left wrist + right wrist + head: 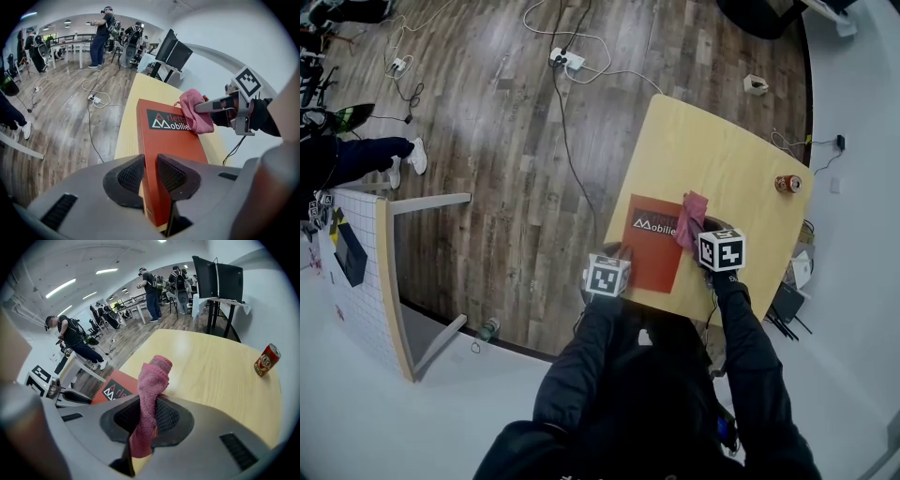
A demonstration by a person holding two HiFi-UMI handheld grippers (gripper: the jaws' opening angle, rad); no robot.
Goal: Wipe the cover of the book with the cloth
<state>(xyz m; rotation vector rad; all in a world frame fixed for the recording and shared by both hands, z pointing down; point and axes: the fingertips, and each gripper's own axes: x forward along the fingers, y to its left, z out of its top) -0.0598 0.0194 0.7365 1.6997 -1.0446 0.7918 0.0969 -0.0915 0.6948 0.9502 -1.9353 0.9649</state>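
An orange-red book (pixel 654 242) with a dark title panel lies on the light wooden table (pixel 722 159). My left gripper (pixel 150 174) is shut on the book's (pixel 171 145) near edge. My right gripper (pixel 146 414) is shut on a pink cloth (pixel 151 394), which sticks up between the jaws. In the head view the pink cloth (pixel 691 218) rests at the book's right edge, over the title panel. The left gripper view shows the cloth (pixel 196 111) draped on the cover's far right corner, with the right gripper (pixel 220 105) behind it.
A small red can (pixel 787 183) stands near the table's right edge, also seen as the can (pixel 266 359) in the right gripper view. Cables and a power strip (pixel 566 60) lie on the wooden floor. A white table (pixel 366 272) stands to the left. Several people stand far off.
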